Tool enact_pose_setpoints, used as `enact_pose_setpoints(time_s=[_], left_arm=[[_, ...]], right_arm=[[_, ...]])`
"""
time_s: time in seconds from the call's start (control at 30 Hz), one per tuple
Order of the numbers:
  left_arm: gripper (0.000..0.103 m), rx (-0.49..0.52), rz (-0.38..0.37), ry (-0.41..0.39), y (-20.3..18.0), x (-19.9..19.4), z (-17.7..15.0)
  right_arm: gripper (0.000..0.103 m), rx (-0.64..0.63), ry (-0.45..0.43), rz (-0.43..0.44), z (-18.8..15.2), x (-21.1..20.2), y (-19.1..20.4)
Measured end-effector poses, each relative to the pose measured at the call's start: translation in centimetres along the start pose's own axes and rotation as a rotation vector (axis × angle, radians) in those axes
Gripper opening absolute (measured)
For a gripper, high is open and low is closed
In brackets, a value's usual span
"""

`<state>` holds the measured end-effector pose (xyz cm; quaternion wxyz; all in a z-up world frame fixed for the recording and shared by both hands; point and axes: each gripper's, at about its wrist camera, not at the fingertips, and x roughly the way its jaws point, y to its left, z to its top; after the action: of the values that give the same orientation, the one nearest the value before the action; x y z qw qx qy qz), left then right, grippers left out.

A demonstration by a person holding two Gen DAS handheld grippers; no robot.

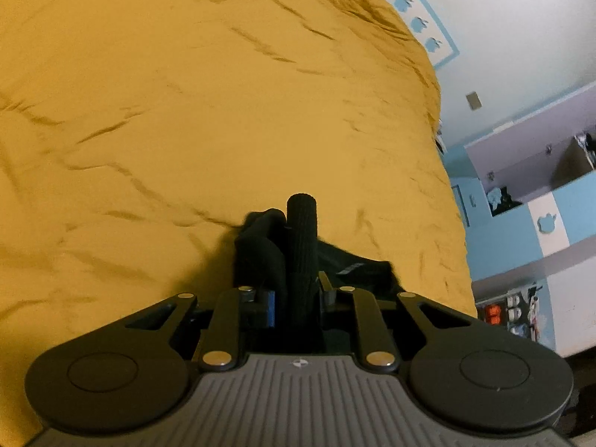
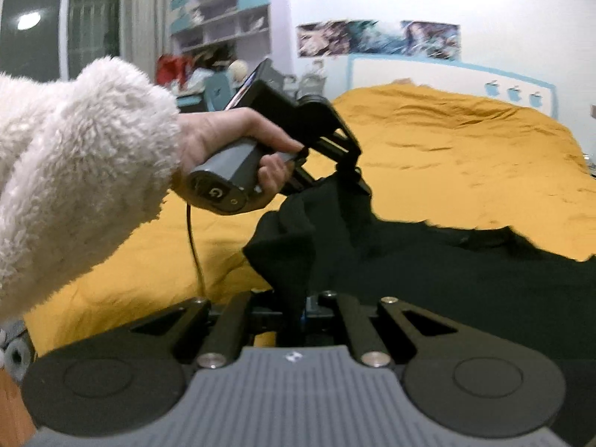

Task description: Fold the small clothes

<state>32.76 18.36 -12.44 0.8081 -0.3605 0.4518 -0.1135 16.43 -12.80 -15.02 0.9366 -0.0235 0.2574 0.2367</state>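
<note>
A black garment (image 2: 428,260) lies across the yellow bedspread (image 2: 465,156), its left edge lifted. My left gripper (image 1: 298,238) is shut on a fold of the black garment (image 1: 260,253), held above the bedspread (image 1: 167,111). In the right wrist view the left gripper (image 2: 350,175), held by a hand in a white fleece sleeve, pinches the garment's raised edge. My right gripper (image 2: 294,298) is shut on a bunched corner of the same garment close to the camera; its fingertips are hidden by the cloth.
The bed fills most of both views. A blue and white headboard (image 2: 447,74) stands at the far side. Shelves (image 2: 223,22) and a window (image 2: 56,18) are at the back left. A cabinet with shelves (image 1: 529,186) stands right of the bed.
</note>
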Motion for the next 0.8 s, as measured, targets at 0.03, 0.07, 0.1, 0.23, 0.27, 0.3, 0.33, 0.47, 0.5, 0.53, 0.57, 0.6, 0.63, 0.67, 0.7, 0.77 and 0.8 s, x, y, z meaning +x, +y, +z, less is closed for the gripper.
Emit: enact_pose_setpoints(time_s=[0.03,0.07,0.1,0.23,0.27,0.3,0.33,0.47,0.5,0.53,0.57,0.6,0.63,0.67,0.7,0.77,0.8], left_arm=[[0.021,0.010,0.001,0.003,-1.2,0.3,-0.1],[0.021,0.016,-0.003,0.007,-2.5,0.6,-0.2],[0.021,0.021,-0.007,0.009,-3.6,0.9,-0.3],[0.021,0.097,0.003,0.017,-9.0,3.1,-1.2],[0.021,0.110,0.002,0.014,-10.2,3.7,-1.5],[0.021,0.119,0.001,0.006,-11.3,4.3,-1.9],[0.021,0.126,-0.007,0.003,-12.4,4.9,-2.3],[0.021,0.177,-0.033,0.020,-16.8,7.9,-3.8],[0.021,0.186,-0.037,0.033,-17.6,8.7,-4.2],[0.021,0.190,-0.041,0.047,-18.4,9.6,-4.6],[0.021,0.195,-0.042,0.058,-19.0,10.3,-5.1],[0.021,0.204,-0.044,0.067,-19.6,11.0,-5.5],[0.021,0.216,-0.044,0.077,-20.3,11.9,-5.9],[0.021,0.227,-0.040,0.082,-21.0,12.5,-6.2],[0.021,0.237,-0.035,0.088,-21.5,13.1,-6.7],[0.021,0.244,-0.027,0.099,-22.3,14.4,-7.2],[0.021,0.242,-0.025,0.106,-22.6,14.9,-7.5]], right_arm=[[0.000,0.016,-0.008,-0.010,0.1,-0.6,-0.8],[0.000,0.038,-0.016,-0.022,0.1,-1.3,-1.6],[0.000,0.066,-0.024,-0.034,0.2,-2.1,-2.7],[0.000,0.166,-0.043,-0.092,-0.1,-4.9,-6.8],[0.000,0.185,-0.046,-0.107,-0.1,-5.3,-7.8],[0.000,0.212,-0.055,-0.121,-0.3,-6.1,-9.0],[0.000,0.246,-0.068,-0.133,-0.6,-6.9,-10.3],[0.000,0.343,-0.113,-0.191,-1.8,-9.9,-14.5],[0.000,0.359,-0.117,-0.206,-2.2,-10.4,-15.4],[0.000,0.376,-0.123,-0.219,-2.5,-10.9,-16.2],[0.000,0.391,-0.126,-0.234,-3.0,-11.3,-16.8],[0.000,0.406,-0.128,-0.252,-3.5,-11.7,-17.4],[0.000,0.422,-0.132,-0.265,-4.0,-12.0,-17.9],[0.000,0.441,-0.135,-0.277,-4.4,-12.3,-18.5],[0.000,0.461,-0.136,-0.290,-4.9,-12.6,-19.3],[0.000,0.502,-0.136,-0.313,-5.1,-12.7,-21.7],[0.000,0.524,-0.136,-0.323,-5.7,-13.1,-22.7]])
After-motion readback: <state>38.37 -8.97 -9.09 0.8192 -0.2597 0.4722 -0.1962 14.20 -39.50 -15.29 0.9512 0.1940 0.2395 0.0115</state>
